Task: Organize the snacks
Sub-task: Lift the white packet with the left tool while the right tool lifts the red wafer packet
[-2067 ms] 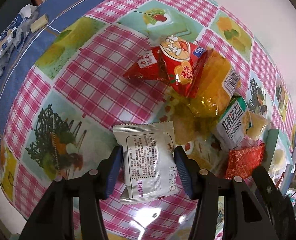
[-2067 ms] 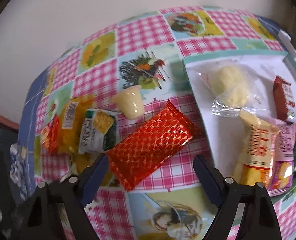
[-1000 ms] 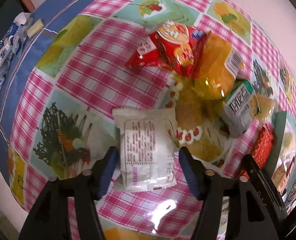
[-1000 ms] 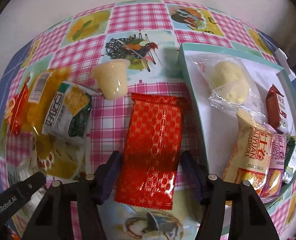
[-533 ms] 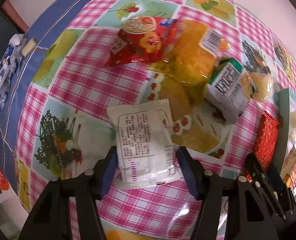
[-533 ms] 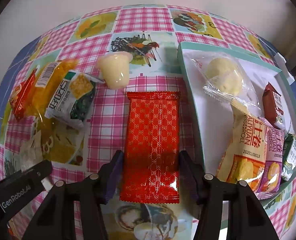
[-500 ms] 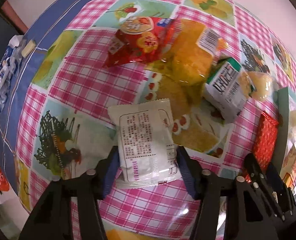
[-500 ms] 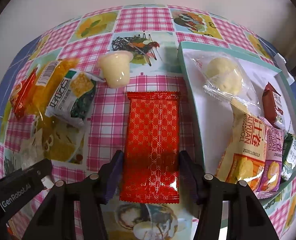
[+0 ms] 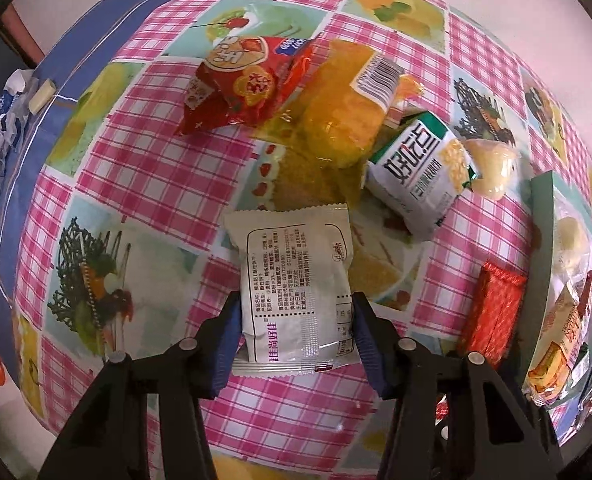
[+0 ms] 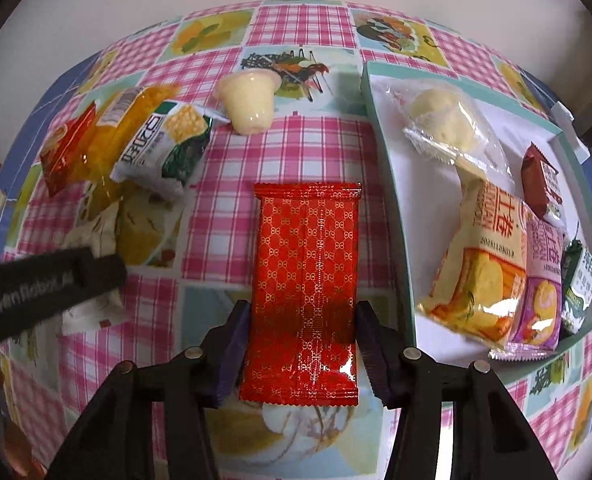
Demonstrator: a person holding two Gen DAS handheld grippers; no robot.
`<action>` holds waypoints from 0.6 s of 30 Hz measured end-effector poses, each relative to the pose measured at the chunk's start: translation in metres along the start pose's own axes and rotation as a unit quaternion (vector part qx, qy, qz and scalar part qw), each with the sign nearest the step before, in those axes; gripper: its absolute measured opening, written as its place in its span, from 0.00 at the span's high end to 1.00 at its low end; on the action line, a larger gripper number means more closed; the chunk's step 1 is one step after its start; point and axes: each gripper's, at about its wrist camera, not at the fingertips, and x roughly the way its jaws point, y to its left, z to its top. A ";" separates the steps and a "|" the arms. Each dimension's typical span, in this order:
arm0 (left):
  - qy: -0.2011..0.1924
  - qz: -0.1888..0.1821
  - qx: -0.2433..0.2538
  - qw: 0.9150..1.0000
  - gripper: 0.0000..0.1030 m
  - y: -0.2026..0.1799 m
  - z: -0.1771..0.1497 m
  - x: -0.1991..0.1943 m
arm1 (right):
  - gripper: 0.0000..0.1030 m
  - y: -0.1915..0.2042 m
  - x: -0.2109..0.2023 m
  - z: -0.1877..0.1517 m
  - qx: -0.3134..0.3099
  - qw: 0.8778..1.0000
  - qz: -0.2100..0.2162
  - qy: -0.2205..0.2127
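Observation:
My left gripper (image 9: pixel 296 308) points down at the checked tablecloth, its blue pads pressed on the sides of a white snack packet (image 9: pixel 296 264). In the right wrist view my right gripper (image 10: pixel 302 312) has a red patterned packet (image 10: pixel 308 248) between its jaws. They are closing, and the pads touch its long edges. The same red packet (image 9: pixel 496 312) shows at the right of the left wrist view. A teal-rimmed tray (image 10: pixel 392 184) lies just right of it and holds several packets.
Beyond the white packet lie a red chip bag (image 9: pixel 239 84), an orange bag (image 9: pixel 344 120), a green-and-white packet (image 9: pixel 416 176) and a jelly cup (image 10: pixel 249 100). The left gripper's black body (image 10: pixel 47 280) reaches in from the left. The cloth's blue border (image 9: pixel 11 184) marks the table edge.
Both pairs of jaws have narrowed onto their packets. Both views have slid across the table, and the snack pile and the tray now sit differently in frame.

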 end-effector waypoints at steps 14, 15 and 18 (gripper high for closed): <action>-0.029 -0.024 -0.007 0.999 0.47 -0.013 -0.002 -0.031 | 0.53 -0.024 -0.018 0.003 0.019 0.999 0.049 0.007; -0.033 -0.023 -0.007 0.999 0.47 -0.014 -0.002 -0.035 | 0.53 -0.025 -0.020 0.005 0.018 0.998 0.053 0.005; -0.045 -0.023 -0.007 0.999 0.47 -0.017 -0.001 -0.044 | 0.53 -0.029 -0.027 0.009 0.012 0.998 0.068 -0.002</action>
